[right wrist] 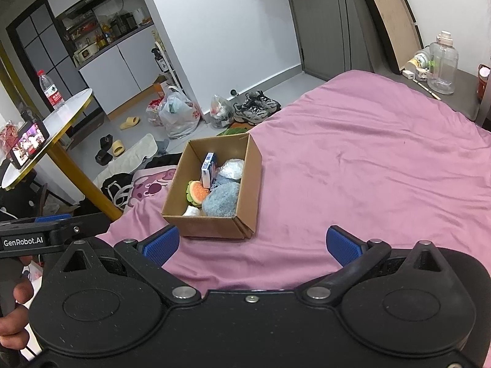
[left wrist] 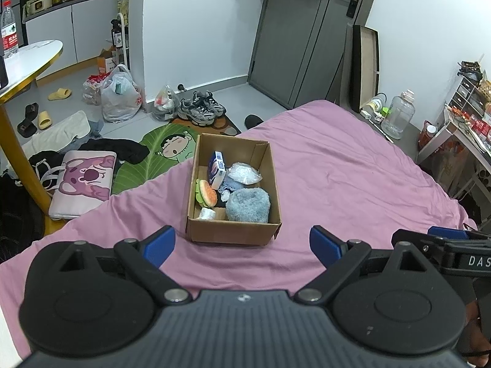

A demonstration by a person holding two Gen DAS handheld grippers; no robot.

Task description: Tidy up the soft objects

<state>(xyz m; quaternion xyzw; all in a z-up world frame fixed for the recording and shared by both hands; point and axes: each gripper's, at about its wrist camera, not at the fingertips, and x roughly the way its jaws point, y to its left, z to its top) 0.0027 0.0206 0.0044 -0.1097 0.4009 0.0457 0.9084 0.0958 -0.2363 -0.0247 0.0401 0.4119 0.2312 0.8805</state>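
Note:
An open cardboard box (left wrist: 233, 231) (right wrist: 211, 228) stands on the pink bed sheet (left wrist: 353, 178) (right wrist: 368, 159). Inside lie a fluffy blue plush (left wrist: 248, 205) (right wrist: 221, 204), a burger toy (left wrist: 207, 196) (right wrist: 198, 192), a blue-and-white carton (left wrist: 217, 168) (right wrist: 208, 167), a clear plastic bag (left wrist: 244, 173) (right wrist: 231, 168) and a small white piece (left wrist: 207, 213) (right wrist: 191, 211). My left gripper (left wrist: 242, 243) is open and empty, just in front of the box. My right gripper (right wrist: 251, 243) is open and empty, in front of the box and a little right of it.
A round white table with a yellow leg (left wrist: 18, 141) (right wrist: 89, 184) stands left of the bed. Clothes, a pink pillow (left wrist: 83, 181), slippers, bags and sneakers (left wrist: 201, 109) (right wrist: 256, 107) cover the floor. A clear jug (left wrist: 399, 115) (right wrist: 442, 64) stands on the right.

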